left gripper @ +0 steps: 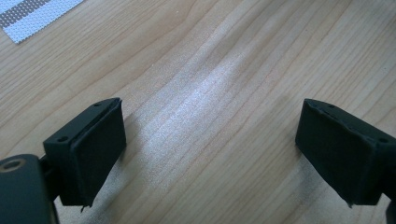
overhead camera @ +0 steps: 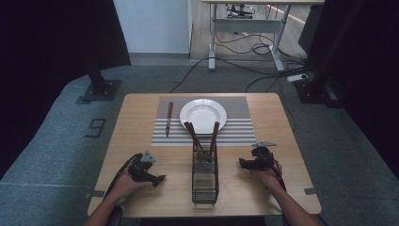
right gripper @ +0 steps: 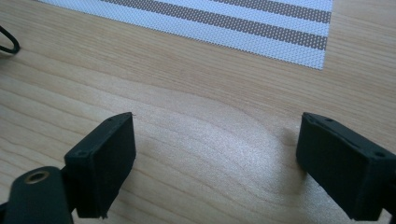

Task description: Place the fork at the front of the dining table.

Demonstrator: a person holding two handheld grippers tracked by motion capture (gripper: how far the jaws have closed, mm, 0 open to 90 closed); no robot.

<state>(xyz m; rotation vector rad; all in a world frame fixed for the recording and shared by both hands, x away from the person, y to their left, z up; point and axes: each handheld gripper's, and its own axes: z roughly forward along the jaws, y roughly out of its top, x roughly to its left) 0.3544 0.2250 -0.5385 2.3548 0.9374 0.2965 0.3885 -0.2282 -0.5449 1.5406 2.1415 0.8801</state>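
A white plate (overhead camera: 203, 115) sits on a striped placemat (overhead camera: 237, 132) at the far half of the wooden table (overhead camera: 136, 141). A knife (overhead camera: 168, 118) with a brown handle lies on the mat left of the plate. A black wire caddy (overhead camera: 205, 181) stands at the table's middle front, holding utensils with brown handles (overhead camera: 190, 133). My left gripper (overhead camera: 160, 179) rests on the table left of the caddy, open, with bare wood between its jaws (left gripper: 210, 149). My right gripper (overhead camera: 241, 163) rests right of the caddy, open over bare wood (right gripper: 215, 154).
The placemat corner (left gripper: 32, 18) lies ahead of the left gripper, and its near edge (right gripper: 261, 32) ahead of the right one. A black wire (right gripper: 8, 42) of the caddy curves at the left edge. Beyond the table stand a desk frame (overhead camera: 244, 28), floor cables (overhead camera: 263, 70) and black stands (overhead camera: 99, 87).
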